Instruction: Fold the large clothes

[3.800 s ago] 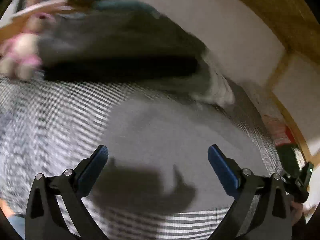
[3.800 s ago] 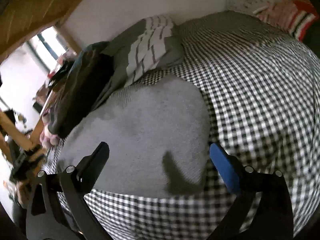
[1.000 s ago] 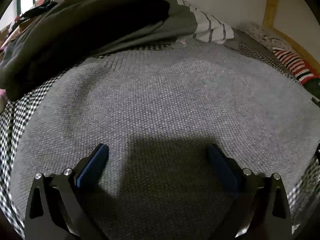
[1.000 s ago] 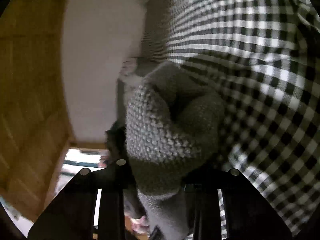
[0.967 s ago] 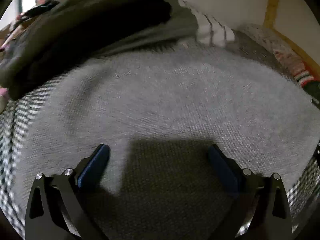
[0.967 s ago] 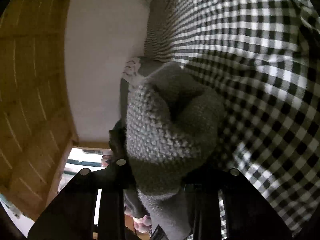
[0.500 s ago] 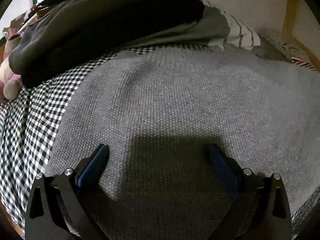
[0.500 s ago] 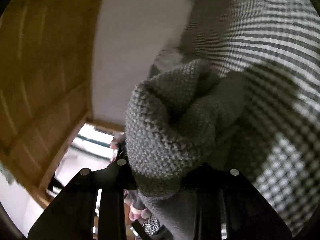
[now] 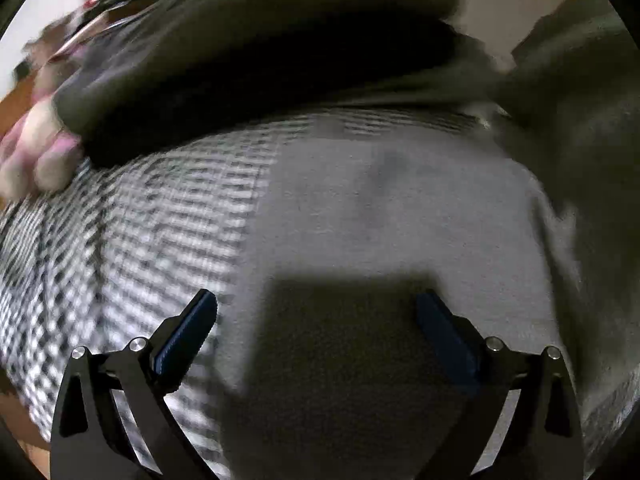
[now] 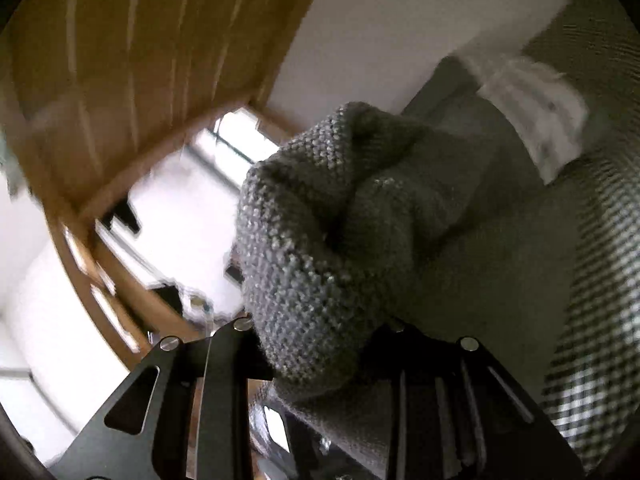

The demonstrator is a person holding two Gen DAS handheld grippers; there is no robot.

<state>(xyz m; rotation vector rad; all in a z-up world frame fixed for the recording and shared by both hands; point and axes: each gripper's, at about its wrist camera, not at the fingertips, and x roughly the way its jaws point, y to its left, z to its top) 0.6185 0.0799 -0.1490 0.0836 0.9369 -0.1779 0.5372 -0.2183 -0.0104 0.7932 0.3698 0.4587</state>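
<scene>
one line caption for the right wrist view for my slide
Right gripper shut on a bunched fold of the grey knit sweater, lifted above the checked bedspread.

From the left wrist we look forward and down between the spread fingers of the left claw [image 9: 316, 328], close over the grey sweater [image 9: 384, 216] on the checked bed cover [image 9: 152, 216]. From the right wrist we face steeply upward toward a wooden beam [image 10: 132, 60], the knit bunched against the lens. We see sweater and cover in both.
</scene>
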